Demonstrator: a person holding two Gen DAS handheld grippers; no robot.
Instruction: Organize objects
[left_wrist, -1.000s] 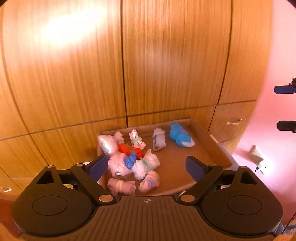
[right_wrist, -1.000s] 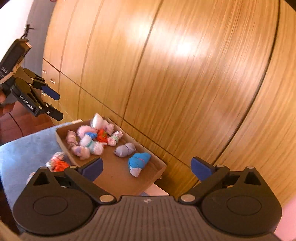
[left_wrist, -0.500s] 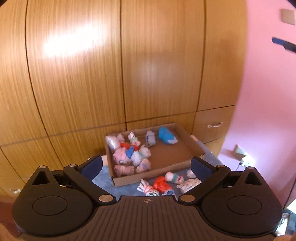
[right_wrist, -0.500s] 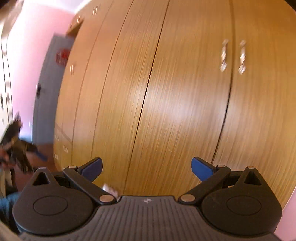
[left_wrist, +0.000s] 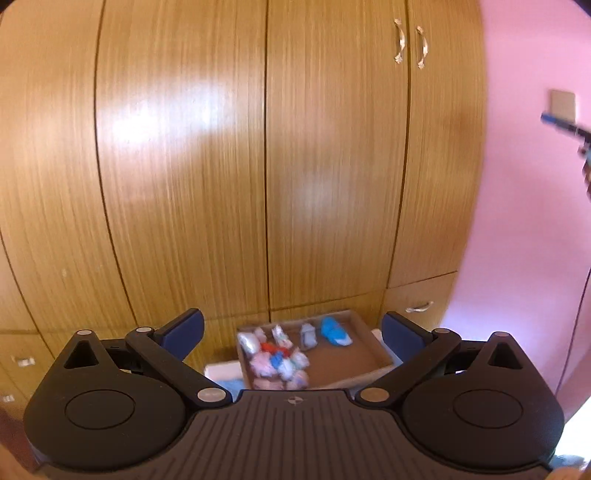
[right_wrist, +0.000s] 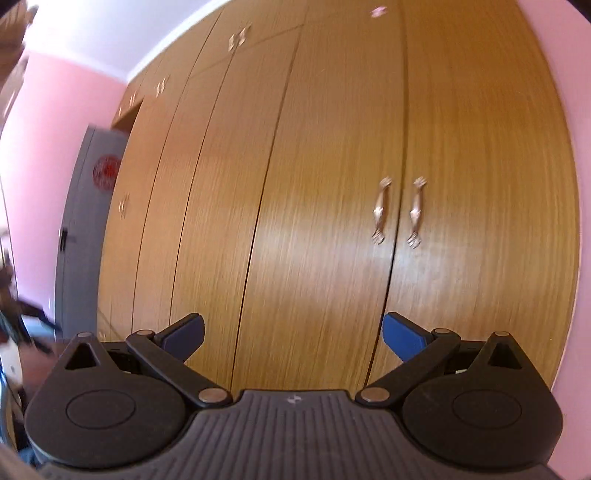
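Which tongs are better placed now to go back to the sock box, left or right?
Left, probably. The left tongs, open and empty, face the cardboard box; the right tongs face only wardrobe doors.

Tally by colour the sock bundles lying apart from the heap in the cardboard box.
bright blue bundle: 1
pale grey bundle: 1
Total: 2
The heap itself is too blurred to count.
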